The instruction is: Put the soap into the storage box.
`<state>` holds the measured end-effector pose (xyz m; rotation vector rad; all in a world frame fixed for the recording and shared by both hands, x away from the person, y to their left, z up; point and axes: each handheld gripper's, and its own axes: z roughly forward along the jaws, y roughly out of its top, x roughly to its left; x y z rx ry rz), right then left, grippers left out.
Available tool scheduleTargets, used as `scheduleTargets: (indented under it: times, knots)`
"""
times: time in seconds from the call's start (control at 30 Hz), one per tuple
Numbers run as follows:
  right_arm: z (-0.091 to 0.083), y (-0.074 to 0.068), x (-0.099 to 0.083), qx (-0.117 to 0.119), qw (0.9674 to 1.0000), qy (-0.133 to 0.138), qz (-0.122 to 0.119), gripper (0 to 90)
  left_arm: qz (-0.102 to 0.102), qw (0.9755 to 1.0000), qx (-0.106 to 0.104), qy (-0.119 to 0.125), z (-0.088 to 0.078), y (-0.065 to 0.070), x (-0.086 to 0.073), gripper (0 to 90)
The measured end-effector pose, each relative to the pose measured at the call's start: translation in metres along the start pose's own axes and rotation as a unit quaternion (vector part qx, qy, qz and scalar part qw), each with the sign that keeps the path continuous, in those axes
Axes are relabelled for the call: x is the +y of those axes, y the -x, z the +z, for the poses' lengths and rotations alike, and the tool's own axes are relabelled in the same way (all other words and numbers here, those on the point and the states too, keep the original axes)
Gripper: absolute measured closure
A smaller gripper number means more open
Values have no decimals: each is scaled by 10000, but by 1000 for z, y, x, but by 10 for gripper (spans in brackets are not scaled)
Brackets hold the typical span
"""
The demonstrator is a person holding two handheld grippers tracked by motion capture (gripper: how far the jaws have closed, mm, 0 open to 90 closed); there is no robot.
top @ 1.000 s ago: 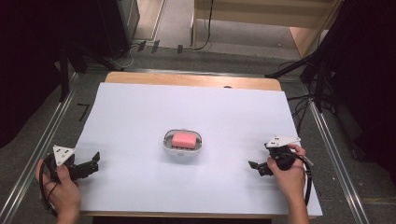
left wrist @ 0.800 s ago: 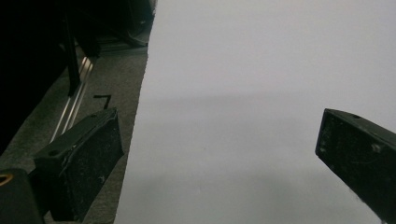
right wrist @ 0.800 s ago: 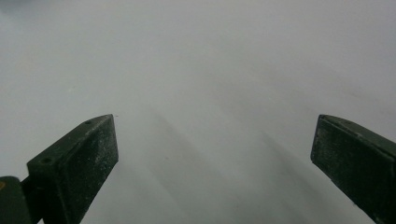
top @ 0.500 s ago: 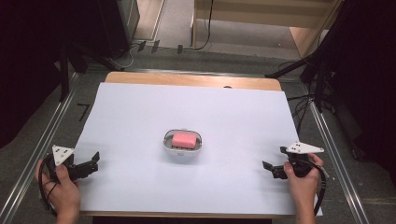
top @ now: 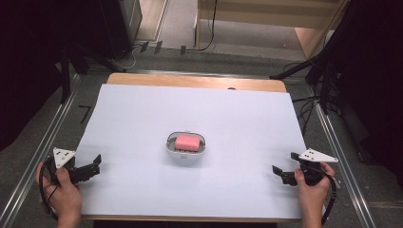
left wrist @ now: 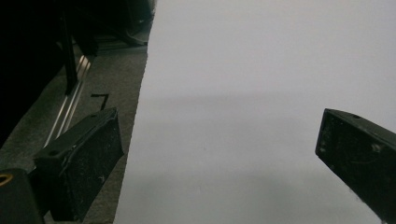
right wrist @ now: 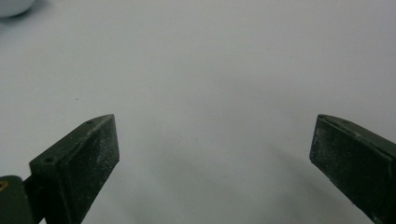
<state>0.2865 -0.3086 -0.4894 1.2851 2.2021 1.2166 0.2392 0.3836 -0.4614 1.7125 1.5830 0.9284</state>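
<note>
We see the white sheet (top: 199,123) covering most of the wooden table (top: 195,80); near its centre sits 1 small white dish (top: 186,151) holding 1 pink block (top: 187,142), which lies inside the dish's rim. The left gripper (top: 95,165) rests at the sheet's near left edge, held in the left hand (top: 64,192); its 2 jaws stand wide apart with nothing between them, 1 jaw over the grey floor (left wrist: 93,116) beyond the sheet's edge in the left gripper view. The right gripper (top: 279,172) sits near the sheet's near right corner in the right hand (top: 311,187); its 2 jaws are likewise spread wide and empty over bare sheet. Both grippers are well apart from the dish.
</note>
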Motion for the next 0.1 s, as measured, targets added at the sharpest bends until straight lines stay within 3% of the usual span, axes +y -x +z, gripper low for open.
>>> scheduleTargets:
  times: [0.1]
  knots:
    - [2,-2,1,-102,9999,-109,-29,16,-11,10000,3,-8,0,0,0,12]
